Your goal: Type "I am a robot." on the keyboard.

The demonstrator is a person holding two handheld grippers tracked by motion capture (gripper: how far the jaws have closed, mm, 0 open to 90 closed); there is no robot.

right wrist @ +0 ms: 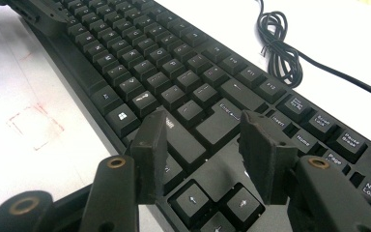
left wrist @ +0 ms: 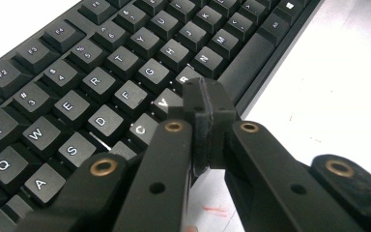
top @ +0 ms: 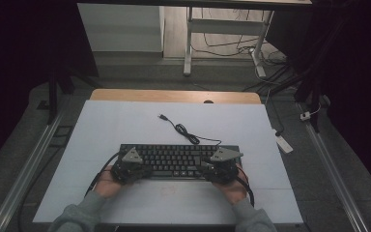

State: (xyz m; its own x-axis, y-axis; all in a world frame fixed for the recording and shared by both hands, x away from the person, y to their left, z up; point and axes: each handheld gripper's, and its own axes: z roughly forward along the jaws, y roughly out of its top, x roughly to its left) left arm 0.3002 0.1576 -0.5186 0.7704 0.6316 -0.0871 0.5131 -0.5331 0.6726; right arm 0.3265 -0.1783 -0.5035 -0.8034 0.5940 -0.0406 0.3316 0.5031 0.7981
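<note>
A black keyboard (top: 178, 160) lies on the white table top, near the front edge, with its coiled cable (top: 183, 130) trailing away behind it. My left gripper (top: 142, 169) sits at the keyboard's left end. In the left gripper view its jaws (left wrist: 205, 99) are shut together with nothing between them, their tip over the V and B keys (left wrist: 166, 101). I cannot tell whether it touches them. My right gripper (top: 208, 167) is at the keyboard's right end. Its jaws (right wrist: 203, 128) stand open over the keys near Enter (right wrist: 222, 118), holding nothing.
The white sheet (top: 125, 125) covers a wooden table. A faint red square mark (right wrist: 34, 125) lies on it in front of the keyboard. A desk frame and cables stand on the floor beyond, and a white power strip (top: 284, 143) lies to the right.
</note>
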